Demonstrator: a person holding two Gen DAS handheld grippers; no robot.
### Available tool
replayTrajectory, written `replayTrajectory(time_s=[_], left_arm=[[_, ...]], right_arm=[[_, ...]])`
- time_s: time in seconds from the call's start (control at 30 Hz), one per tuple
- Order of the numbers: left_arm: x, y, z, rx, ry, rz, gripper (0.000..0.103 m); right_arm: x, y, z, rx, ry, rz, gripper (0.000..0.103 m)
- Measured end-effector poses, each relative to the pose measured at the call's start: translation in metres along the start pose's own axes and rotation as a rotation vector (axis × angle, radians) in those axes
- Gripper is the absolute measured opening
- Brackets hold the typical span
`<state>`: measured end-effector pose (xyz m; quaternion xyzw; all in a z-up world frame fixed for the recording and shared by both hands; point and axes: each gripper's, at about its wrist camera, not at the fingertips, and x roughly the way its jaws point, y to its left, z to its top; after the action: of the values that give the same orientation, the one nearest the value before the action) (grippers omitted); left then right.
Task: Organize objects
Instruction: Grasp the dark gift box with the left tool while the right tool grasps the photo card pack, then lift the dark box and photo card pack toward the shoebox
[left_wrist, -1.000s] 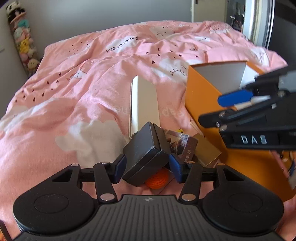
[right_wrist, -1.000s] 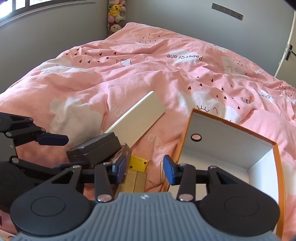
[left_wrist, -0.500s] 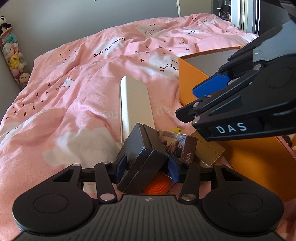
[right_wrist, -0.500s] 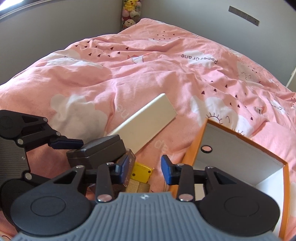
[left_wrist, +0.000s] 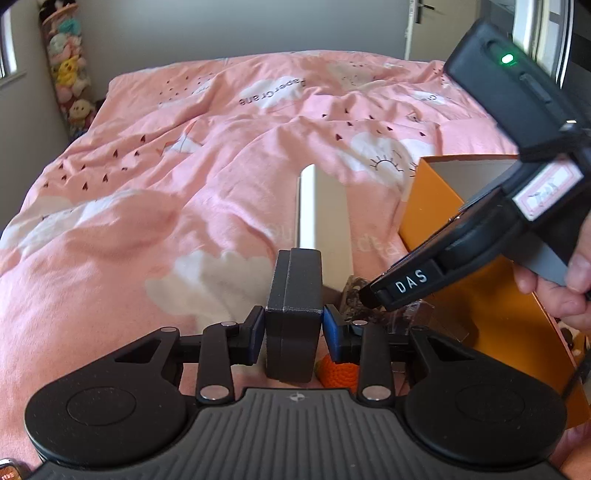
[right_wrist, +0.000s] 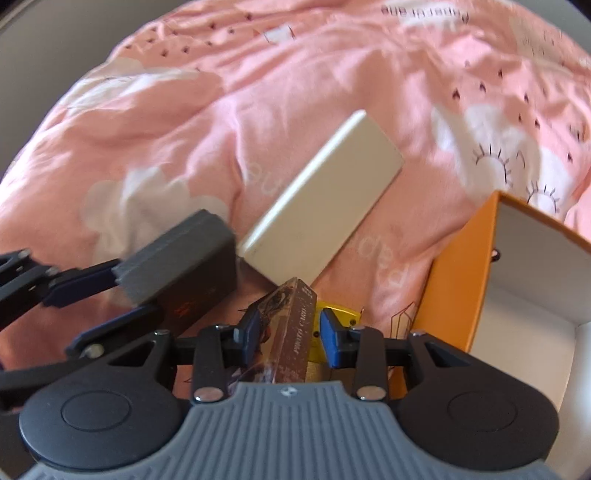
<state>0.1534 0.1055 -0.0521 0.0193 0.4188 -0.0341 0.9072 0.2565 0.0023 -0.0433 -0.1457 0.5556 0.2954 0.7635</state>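
On a pink duvet (left_wrist: 155, 192), your left gripper (left_wrist: 293, 334) is closing on a black box (left_wrist: 293, 314), now upright between pads (left_wrist: 256, 334) that stood wider a moment ago: it is yours to lift toward the orange box (right_wrist: 454, 295). Your right gripper (right_wrist: 288, 334) is dropping over a clear card case (right_wrist: 291, 332), seemingly not yet clamped. Only the right view is showing the orange box's white inside; only the left, the orange crocheted piece (left_wrist: 338, 371).

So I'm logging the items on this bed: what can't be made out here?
- Orange crocheted item: left wrist view, mostly hidden behind the black box and left claw.
- Yellow item: right wrist view, covered by the clear card case.
- Orange box interior: cut off at the frame edge.
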Motion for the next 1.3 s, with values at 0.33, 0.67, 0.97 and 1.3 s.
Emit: replayTrajectory(time_s=[0.33, 0.67, 0.97, 1.3], left_arm=[[-0.003, 0.025, 0.0, -0.117, 0.04, -0.078, 0.038], [-0.017, 0.027, -0.002, -0.182, 0.077, -0.126, 0.037], [-0.043, 0.021, -0.026, -0.274, 0.135, -0.172, 0.037], [-0.036, 0.009, -0.053, -0.303, 0.311, -0.209, 0.037]], right_arm=[[0.036, -0.016, 0.012, 0.123, 0.161, 0.106, 0.043], [-0.01, -0.01, -0.013, 0.146, 0.032, 0.144, 0.024], [-0.054, 0.006, -0.059, 0.173, -0.121, 0.157, 0.024], [-0.044, 0.022, -0.118, 0.195, -0.099, 0.132, 0.024]])
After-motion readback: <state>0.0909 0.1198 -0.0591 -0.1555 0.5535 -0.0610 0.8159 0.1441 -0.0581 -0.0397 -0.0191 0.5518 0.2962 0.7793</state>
